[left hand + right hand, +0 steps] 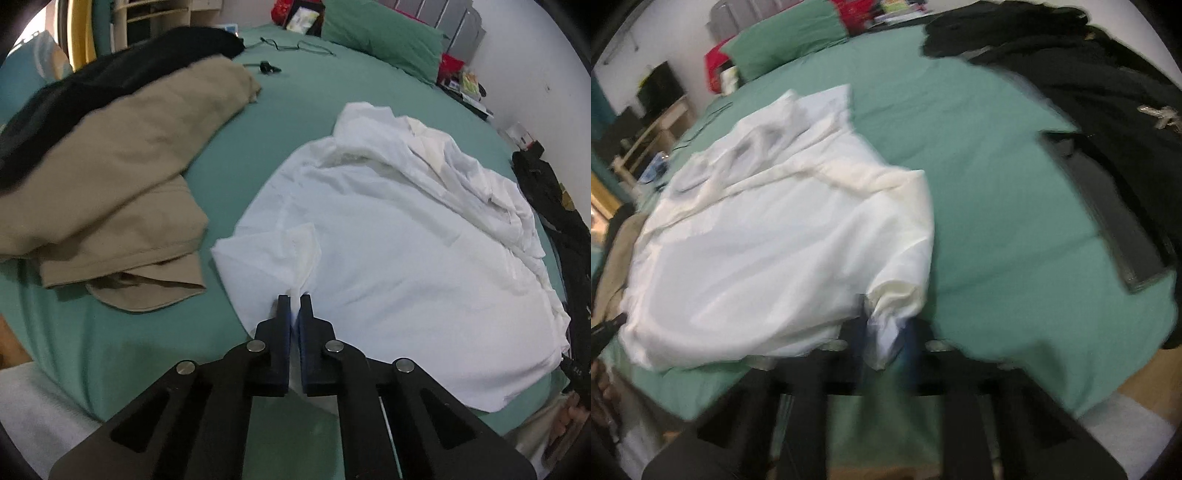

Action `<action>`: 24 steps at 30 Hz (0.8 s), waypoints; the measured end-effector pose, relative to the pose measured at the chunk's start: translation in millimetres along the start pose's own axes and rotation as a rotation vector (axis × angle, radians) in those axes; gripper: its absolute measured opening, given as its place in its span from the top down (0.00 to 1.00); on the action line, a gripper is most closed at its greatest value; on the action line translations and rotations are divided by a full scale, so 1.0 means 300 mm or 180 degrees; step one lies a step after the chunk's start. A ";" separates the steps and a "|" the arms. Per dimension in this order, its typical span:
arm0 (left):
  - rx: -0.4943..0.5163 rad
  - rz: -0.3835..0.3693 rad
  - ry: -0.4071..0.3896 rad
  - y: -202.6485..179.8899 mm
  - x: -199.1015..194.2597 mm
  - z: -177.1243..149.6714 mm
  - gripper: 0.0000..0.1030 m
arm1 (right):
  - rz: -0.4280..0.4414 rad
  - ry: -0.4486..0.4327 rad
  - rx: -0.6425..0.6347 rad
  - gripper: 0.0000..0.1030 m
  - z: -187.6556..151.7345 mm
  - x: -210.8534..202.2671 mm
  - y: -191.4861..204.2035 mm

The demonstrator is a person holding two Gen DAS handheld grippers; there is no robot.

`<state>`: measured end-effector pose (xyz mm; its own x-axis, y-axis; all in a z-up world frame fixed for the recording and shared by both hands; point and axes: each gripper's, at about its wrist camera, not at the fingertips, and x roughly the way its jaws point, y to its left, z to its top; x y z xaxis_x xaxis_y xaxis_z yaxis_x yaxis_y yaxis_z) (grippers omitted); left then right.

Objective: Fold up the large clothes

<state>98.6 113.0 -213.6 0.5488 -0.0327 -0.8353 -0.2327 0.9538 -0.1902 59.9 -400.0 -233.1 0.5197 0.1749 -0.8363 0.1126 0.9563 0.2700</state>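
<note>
Green bed sheet (295, 110) under everything. Beige garment (122, 177) lies at left, white garment (388, 236) spread mid-bed. Our left gripper (294, 300) pinches its near hem; our right gripper (882, 325), blurred, clamps its near corner. Black clothes (1071, 74) far right.

You have on the bed one white garment (399, 236), one beige garment (122, 177), two dark garment piles (122, 70) (1089, 92), two green pillows (380, 33) (786, 40) and two grippers (294, 299) (882, 325).
</note>
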 end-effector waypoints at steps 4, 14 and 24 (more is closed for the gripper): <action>-0.0036 0.0054 -0.0212 0.023 -0.089 0.002 0.96 | 0.0079 -0.0203 0.0119 0.95 -0.006 -0.059 -0.016; -0.0120 -0.0084 -0.0715 0.057 -0.302 -0.016 0.96 | 0.0116 -0.0726 0.0337 0.95 -0.045 -0.280 -0.049; -0.0101 -0.0187 -0.1011 0.019 -0.460 -0.023 0.97 | 0.0081 -0.0951 0.0151 0.96 -0.077 -0.431 -0.058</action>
<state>16.0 120.9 -103.1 0.7840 0.0123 -0.6207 -0.2153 0.9431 -0.2533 -28.7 -433.7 -140.6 0.7482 0.1152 -0.6534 0.1321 0.9392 0.3168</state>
